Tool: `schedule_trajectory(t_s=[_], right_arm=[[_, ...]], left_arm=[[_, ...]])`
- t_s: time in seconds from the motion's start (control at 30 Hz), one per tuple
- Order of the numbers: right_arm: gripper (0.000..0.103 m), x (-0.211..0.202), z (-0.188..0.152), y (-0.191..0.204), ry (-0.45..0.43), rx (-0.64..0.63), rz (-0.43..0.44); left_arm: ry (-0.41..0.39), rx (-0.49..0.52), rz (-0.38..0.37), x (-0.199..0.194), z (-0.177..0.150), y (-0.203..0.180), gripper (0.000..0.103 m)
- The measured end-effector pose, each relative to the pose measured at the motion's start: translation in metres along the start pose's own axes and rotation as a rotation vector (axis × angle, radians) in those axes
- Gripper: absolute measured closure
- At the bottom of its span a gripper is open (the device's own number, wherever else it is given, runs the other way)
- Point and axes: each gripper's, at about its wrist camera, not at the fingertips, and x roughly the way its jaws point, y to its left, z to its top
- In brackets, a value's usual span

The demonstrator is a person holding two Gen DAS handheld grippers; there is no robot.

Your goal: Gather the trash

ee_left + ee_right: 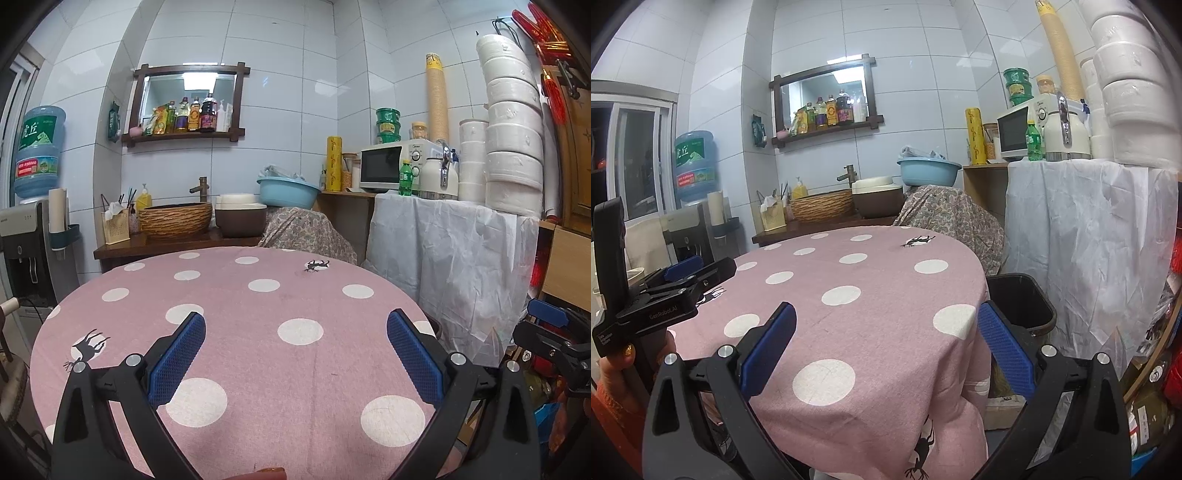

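Hovering spread, right gripper [886, 345] fingers flank the bin [1021, 302]

Round counter [258, 369] under pink cloth with white dots and deer prints. Behind it: woven basin [175, 219], blue plastic basin [288, 190], wall shelf of bottles [188, 114]. Right: microwave [388, 166], green bottle [405, 178], white kettle [439, 177], stacked white containers [513, 140]. Far left: water dispenser jug [38, 151].

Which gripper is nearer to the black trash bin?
Right. The right gripper is at the table's edge beside the black trash bin; the left gripper is over the tabletop.
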Motion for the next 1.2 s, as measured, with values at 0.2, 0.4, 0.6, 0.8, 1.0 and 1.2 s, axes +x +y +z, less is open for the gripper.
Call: schedule_trajectory(t_s=[0.2,0.4,0.6,0.8,1.0,1.2], right_arm=[[0.006,0.0000,0.0001,-0.0006,0.001,0.000,0.001],[0.006,0.0003,-0.0012,-0.0009,0.004,0.001,0.005],[0.006,0.0004,-0.0018,-0.0012,0.004,0.003,0.007],[0.006,0.0007,-0.0037,0.0002,0.007,-0.001,0.010],[0.006,0.0012,-0.0046,0.0014,0.009,0.003,0.012],[0.006,0.0002,-0.0056,0.0022,0.007,0.008,0.015]], left_arm=[[0.000,0.004,-0.002,-0.0007,0.0002,-0.0020,0.005],[0.006,0.010,-0.004,-0.0006,0.0008,-0.0034,0.005],[0.005,0.012,-0.004,-0.0009,0.0008,-0.0046,0.005],[0.008,0.016,-0.005,-0.0006,0.0012,-0.0050,0.005],[0.007,0.012,-0.005,0.0005,0.0025,-0.0055,0.005],[0.007,0.022,-0.007,-0.0010,0.0036,-0.0072,0.005]])
